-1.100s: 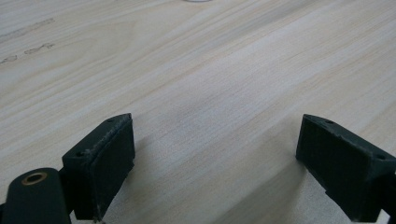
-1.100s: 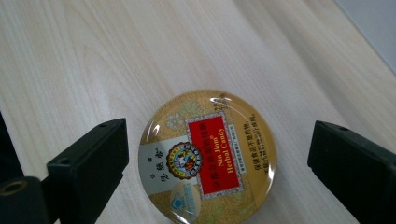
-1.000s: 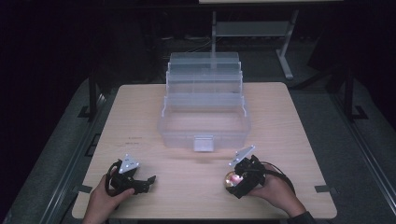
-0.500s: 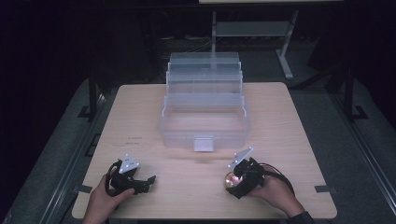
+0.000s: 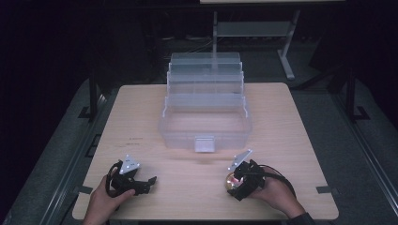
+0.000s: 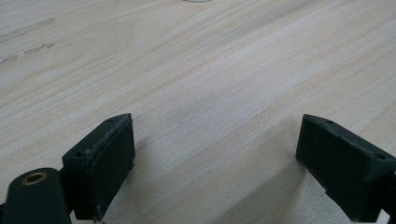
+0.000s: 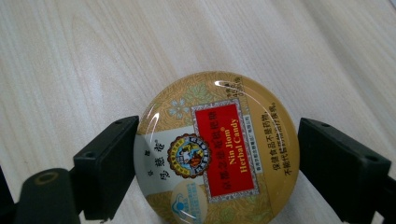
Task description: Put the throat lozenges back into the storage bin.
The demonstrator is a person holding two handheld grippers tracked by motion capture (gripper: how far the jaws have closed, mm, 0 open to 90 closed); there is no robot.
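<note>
- Candy tin (image 7: 216,150), round and gold with a red label, lies flat on the desk (image 5: 291,122) at its near right
- Right tool (image 7: 215,172) straddles it, jaws spread, left jaw touching its rim
- Left tool (image 6: 215,163) spread over bare wood, well apart

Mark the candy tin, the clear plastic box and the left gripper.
candy tin (image 7: 219,154), right gripper view, red label on its lid.
clear plastic box (image 5: 205,143), high view, front latch.
left gripper (image 6: 215,158), left gripper view, midway between its fingers.
</note>
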